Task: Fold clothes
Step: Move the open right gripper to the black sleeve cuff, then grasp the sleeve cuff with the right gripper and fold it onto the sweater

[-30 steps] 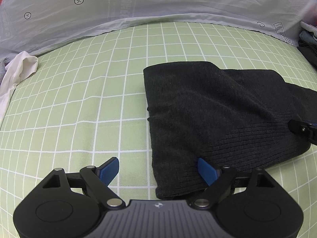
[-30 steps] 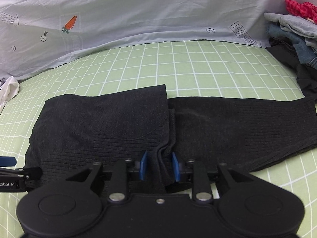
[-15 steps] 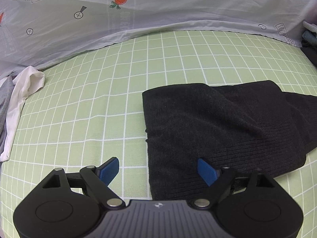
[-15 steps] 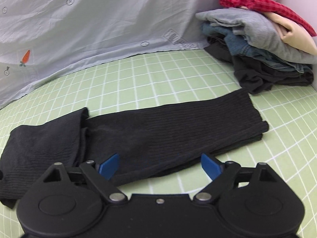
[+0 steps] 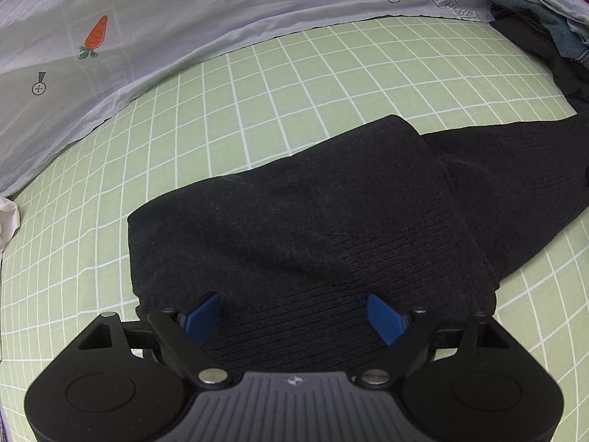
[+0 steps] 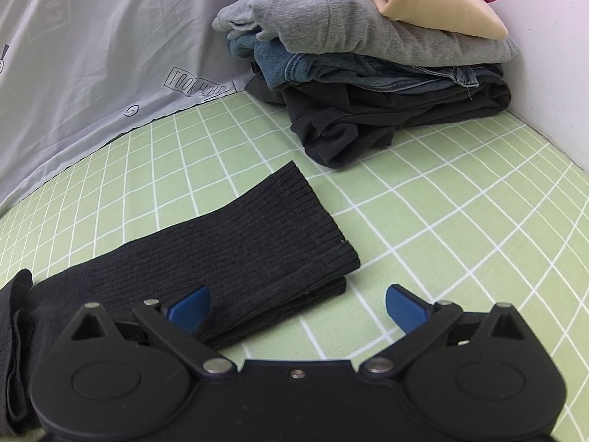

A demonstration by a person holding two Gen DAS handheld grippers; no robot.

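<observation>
Right gripper (image 6: 296, 307) jaws just opened off black garment (image 6: 235, 254) (nothing clamped)

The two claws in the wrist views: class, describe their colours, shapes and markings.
The left claw and the right claw look alike: a black body with two round discs, angular black linkage arms on silver pivot pins, and two blue finger pads. The left shows a ribbed grey centre plate with a small emblem.

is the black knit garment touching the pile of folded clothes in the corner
Apart. In the right wrist view, a strip of green checked mat shows between the black knit garment's ribbed end and the pile of folded clothes.
</observation>
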